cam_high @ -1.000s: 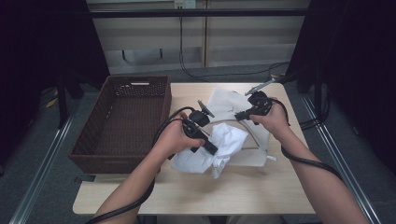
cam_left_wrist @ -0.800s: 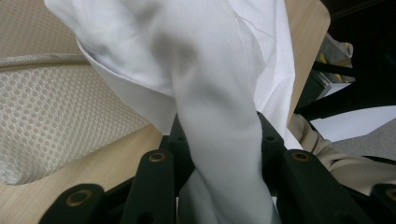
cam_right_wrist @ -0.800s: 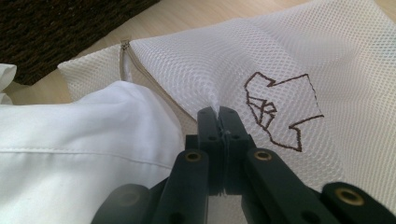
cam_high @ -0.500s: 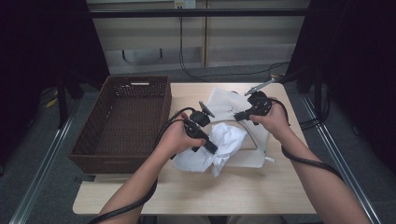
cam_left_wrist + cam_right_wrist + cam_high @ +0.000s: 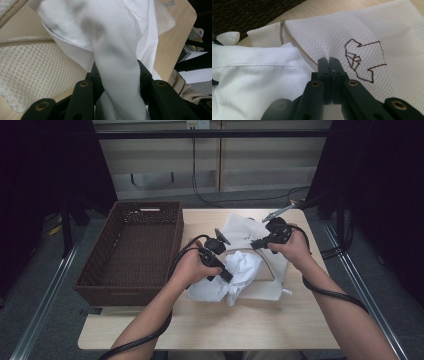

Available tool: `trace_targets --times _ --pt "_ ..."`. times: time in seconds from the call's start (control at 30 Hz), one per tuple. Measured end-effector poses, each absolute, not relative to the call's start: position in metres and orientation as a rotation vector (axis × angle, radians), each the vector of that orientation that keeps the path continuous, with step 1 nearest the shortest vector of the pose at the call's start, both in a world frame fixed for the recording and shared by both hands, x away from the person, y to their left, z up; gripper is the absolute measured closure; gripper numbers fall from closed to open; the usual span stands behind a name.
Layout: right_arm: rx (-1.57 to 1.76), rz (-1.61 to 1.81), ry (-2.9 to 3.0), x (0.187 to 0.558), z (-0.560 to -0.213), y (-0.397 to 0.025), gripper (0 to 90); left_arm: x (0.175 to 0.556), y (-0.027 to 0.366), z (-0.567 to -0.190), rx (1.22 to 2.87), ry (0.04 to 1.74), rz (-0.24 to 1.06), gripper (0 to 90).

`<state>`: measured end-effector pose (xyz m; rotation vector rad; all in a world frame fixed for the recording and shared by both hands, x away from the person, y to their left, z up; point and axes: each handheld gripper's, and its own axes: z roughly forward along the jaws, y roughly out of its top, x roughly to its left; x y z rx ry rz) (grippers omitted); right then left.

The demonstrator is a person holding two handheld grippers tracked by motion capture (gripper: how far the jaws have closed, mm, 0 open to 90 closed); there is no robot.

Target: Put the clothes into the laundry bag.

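A white mesh laundry bag (image 5: pixel 243 227) with a beige zipper lies on the table, and a crumpled white garment (image 5: pixel 241 270) spills from its mouth. My left gripper (image 5: pixel 228 274) is shut on a fold of the garment (image 5: pixel 100 25), which runs down between the jaws, with the mesh bag (image 5: pixel 32 67) beneath it. My right gripper (image 5: pixel 254 243) is shut on the bag's edge (image 5: pixel 362 27) beside the zipper (image 5: pixel 294 42), just above the garment (image 5: pixel 257 72). A brown embroidered shirt outline (image 5: pixel 362 60) marks the mesh.
A dark brown wicker basket (image 5: pixel 150 206) stands at the left of the wooden table (image 5: pixel 210 325), close beside the left hand. Cables trail from both grippers along the forearms. Floor rails run on both sides of the table.
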<state>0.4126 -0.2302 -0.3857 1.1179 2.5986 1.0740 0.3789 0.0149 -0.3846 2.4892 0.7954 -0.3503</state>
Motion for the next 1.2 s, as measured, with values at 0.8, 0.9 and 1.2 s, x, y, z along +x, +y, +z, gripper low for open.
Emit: trace_targets --times 0.8,0.9,1.2 --pt "1.077 1.091 2.616 0.41 -0.383 -0.224 90.0 0.388 0.003 -0.394 2.485 0.854 -0.29 67.5" --pt "1.084 1.088 2.613 0.41 -0.383 -0.225 90.0 0.389 0.003 -0.394 2.459 0.881 -0.284 67.5" --pt "1.08 1.087 2.619 0.409 -0.385 -0.225 90.0 0.391 0.001 -0.397 2.448 0.911 -0.247 67.4"
